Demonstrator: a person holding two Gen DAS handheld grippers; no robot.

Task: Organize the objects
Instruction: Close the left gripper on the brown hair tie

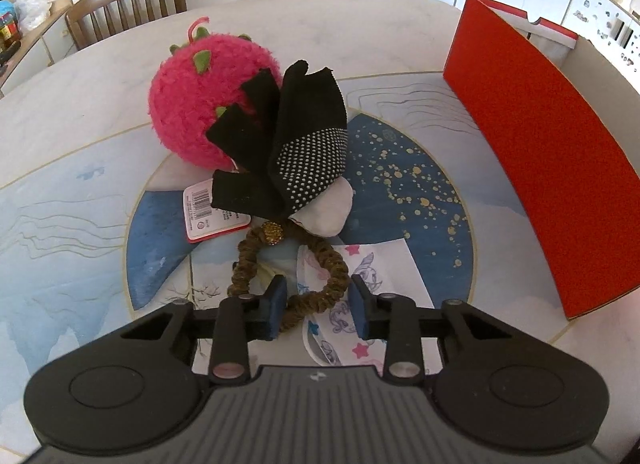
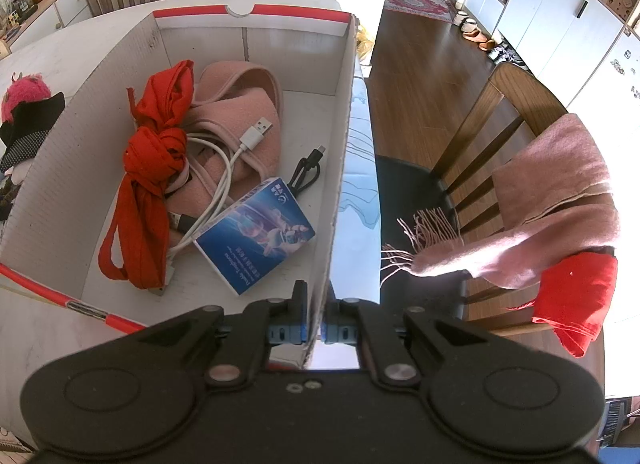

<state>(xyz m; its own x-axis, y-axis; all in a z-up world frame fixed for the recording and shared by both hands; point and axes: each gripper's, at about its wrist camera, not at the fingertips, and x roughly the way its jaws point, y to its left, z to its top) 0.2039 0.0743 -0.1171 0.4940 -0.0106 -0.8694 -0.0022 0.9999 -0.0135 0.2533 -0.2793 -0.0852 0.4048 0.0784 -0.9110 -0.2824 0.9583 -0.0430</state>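
Dining room, wood floor [image 2: 424,76], white cabinets [image 2: 560,24] along the far wall, wooden chairs around. Pale bench [image 1: 80,192] with a blue-and-gold round print carries everything.

Biggest item: open cardboard box [image 2: 256,30], red outside, white inside, standing at the bench's right edge. Contents, big to small:
- pink fleece piece [image 2: 248,104], lying at the back, under the rest
- red fabric strip [image 2: 156,152] tied in a knot, on the left
- white USB cable [image 2: 224,168], looped over the fleece
- blue printed packet [image 2: 260,238], flat on the floor of the box at the front
- short black cable [image 2: 306,170] by the right wall

Right tool [image 2: 314,330]: pressed together on the box's right wall, one pad inside, one outside.

Chair beside the bench has a pink fringed scarf [image 2: 540,216] and a red cloth [image 2: 576,300] draped over its back.

Loose pile on the bench, left of the box:
- pink fuzzy plush fruit [image 1: 192,104] with green tips, hang tag [image 1: 208,212] lying beside it
- black glove [image 1: 296,144] with white grip dots, draped against the plush
- white cartoon-print cloth [image 1: 352,276], flat, nearest the camera
- small white lump [image 1: 332,212] under the glove edge, can't tell what
- brown braided hair tie [image 1: 316,272] with a gold bead, lying partly on the printed cloth

Left tool [image 1: 317,306]: partly spread, pads straddling the near arc of the hair tie. Can't tell if the pads are pressing on it.
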